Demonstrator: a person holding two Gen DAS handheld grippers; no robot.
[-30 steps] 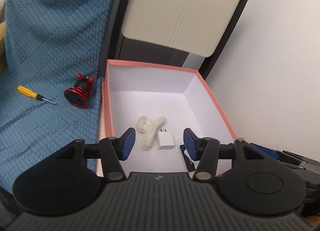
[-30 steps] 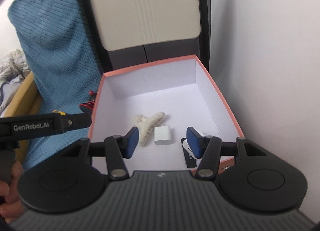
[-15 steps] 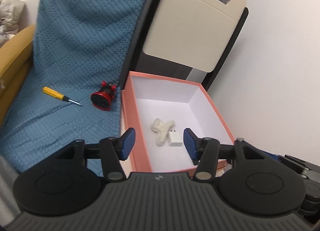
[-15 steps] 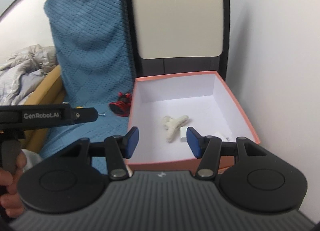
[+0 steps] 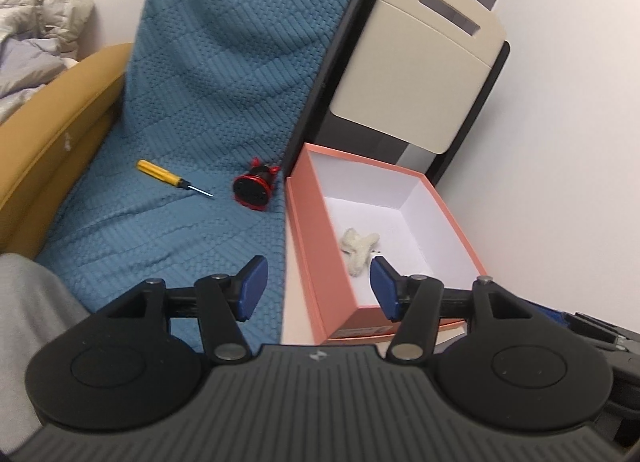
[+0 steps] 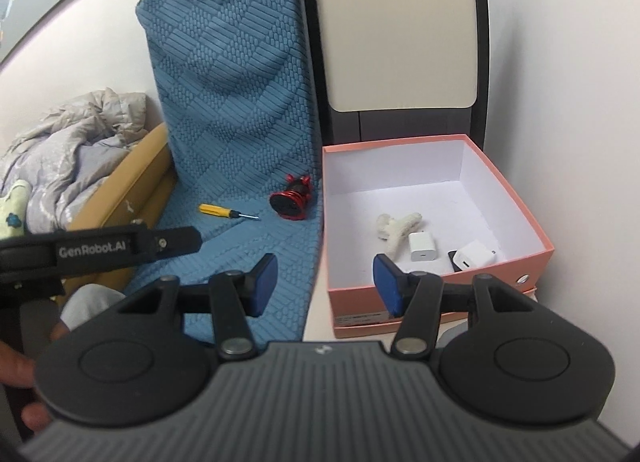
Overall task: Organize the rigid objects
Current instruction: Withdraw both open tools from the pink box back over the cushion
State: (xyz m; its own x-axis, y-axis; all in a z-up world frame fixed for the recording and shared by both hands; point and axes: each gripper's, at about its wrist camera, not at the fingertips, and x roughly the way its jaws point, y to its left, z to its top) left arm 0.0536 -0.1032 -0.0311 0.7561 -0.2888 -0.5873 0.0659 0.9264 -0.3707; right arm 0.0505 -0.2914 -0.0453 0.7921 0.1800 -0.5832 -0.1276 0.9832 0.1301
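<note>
An open pink box [image 5: 304,229] [image 6: 520,213] stands at the right by the wall. Inside lie a white fuzzy clip [image 5: 358,248] [image 6: 398,227], a small white charger [image 6: 422,246], a second white charger [image 6: 476,256] and a black item under it. On the blue textured cloth [image 5: 200,141] [image 6: 240,121] lie a yellow screwdriver [image 5: 164,174] [image 6: 218,210] and a red and black round object [image 5: 256,189] [image 6: 292,199]. My left gripper [image 5: 316,288] is open and empty, in front of the box's near left corner. My right gripper [image 6: 325,282] is open and empty, in front of the box.
A beige panel in a black frame [image 6: 400,41] stands behind the box. A white wall [image 6: 580,81] is at the right. A mustard edge [image 5: 48,133] and grey bedding [image 6: 72,141] lie at the left. The left gripper's arm [image 6: 100,250] crosses the right wrist view.
Both grippers have pulled back from over the box and now sit further away and to the left of it. Both stay open and empty.
</note>
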